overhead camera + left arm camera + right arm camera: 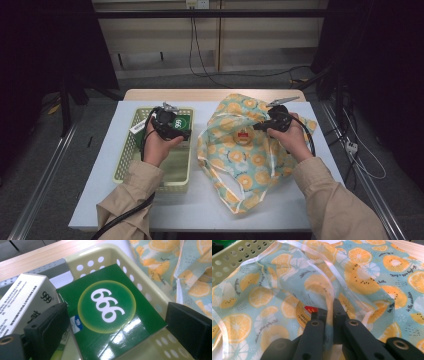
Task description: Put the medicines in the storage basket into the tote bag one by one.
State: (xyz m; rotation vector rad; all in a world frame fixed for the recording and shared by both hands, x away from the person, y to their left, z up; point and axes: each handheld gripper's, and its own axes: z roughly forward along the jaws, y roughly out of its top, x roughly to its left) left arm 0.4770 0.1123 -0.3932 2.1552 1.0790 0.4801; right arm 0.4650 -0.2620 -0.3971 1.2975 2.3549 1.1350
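- Green box [110, 315] with a white "999" in a yellow-ringed disc lies glossy and flat in the pale perforated basket [131, 150], beside a white box [22, 302].
- Left gripper [115, 327] hangs over it, fingers wide apart and not pressing; the pick-up step is in hand, I judge.
- Next: lower, close on the box's edges.
- Right gripper [328, 308], fingers together, pinches the fruit-print bag [250, 155] on the worktop [200, 210].

The left claw [115, 322] stands wide open over a green box [110, 315] in a pale basket [150, 290].
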